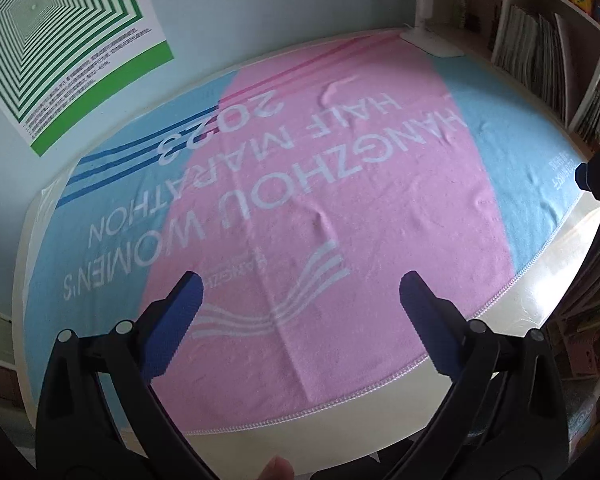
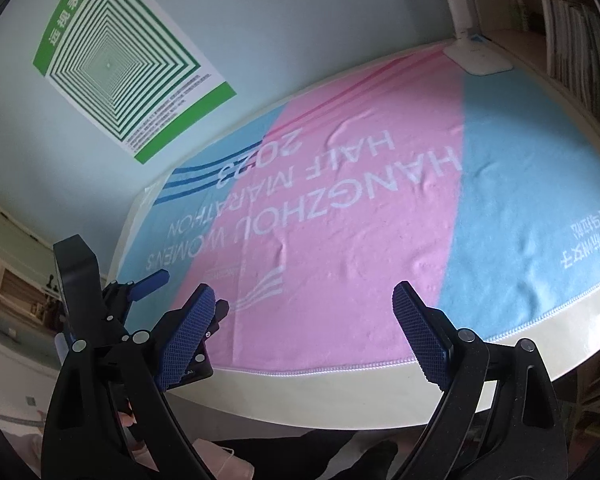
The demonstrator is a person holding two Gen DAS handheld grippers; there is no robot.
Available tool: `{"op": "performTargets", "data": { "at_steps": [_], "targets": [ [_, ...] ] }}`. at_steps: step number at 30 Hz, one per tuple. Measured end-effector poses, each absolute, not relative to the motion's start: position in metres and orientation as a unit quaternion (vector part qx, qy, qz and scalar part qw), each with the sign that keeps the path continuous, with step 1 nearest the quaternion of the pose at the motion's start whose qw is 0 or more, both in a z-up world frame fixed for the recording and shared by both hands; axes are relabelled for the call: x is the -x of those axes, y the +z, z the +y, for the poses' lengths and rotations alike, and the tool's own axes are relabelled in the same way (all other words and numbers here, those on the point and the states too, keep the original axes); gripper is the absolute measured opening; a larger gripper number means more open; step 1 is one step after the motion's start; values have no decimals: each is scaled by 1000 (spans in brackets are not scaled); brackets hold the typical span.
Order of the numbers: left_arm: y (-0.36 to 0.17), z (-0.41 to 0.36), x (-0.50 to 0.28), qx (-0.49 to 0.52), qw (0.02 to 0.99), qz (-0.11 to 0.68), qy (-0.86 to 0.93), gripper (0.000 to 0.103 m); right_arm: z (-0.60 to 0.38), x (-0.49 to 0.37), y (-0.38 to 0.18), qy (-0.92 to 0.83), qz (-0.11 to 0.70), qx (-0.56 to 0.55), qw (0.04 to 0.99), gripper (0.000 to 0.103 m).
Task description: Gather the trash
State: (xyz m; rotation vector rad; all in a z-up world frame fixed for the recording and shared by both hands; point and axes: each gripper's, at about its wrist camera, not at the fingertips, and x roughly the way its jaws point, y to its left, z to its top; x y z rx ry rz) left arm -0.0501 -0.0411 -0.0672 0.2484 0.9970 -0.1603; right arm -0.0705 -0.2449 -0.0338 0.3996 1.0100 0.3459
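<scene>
A green and white striped poster [image 1: 60, 40] hangs on the pale wall on the far left. Below it, a big towel [image 1: 320, 208] in pink and light blue lies flat on the white tabletop [image 1: 540, 280]. White words on the towel read upside down, and there are a few small wrinkles in it.

The left gripper [image 1: 300, 300] hovers over the near pink part of the towel. Its blue fingers [image 1: 176, 320] are spread wide apart and hold nothing. In the right wrist view, the left gripper [image 2: 180, 292] shows at the left edge of the tabletop.

The right gripper [image 2: 304, 320] hovers over the near edge of the towel. Its blue fingers [image 2: 420, 336] are spread wide too, with nothing between them.

No trash shows on the towel or the tabletop in either view.

At the far right corner stands a white lamp base [image 1: 432, 42]. Right of that is a shelf [image 1: 540, 60] full of books.
</scene>
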Motion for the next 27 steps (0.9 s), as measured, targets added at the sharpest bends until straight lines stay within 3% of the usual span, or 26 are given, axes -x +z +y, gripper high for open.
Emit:
{"op": "performTargets", "data": {
  "at_steps": [27],
  "targets": [
    [-61,-6,56,-82,875,475,-42,97,-211,56,-28,207,473,-165,840,90]
  ]
}}
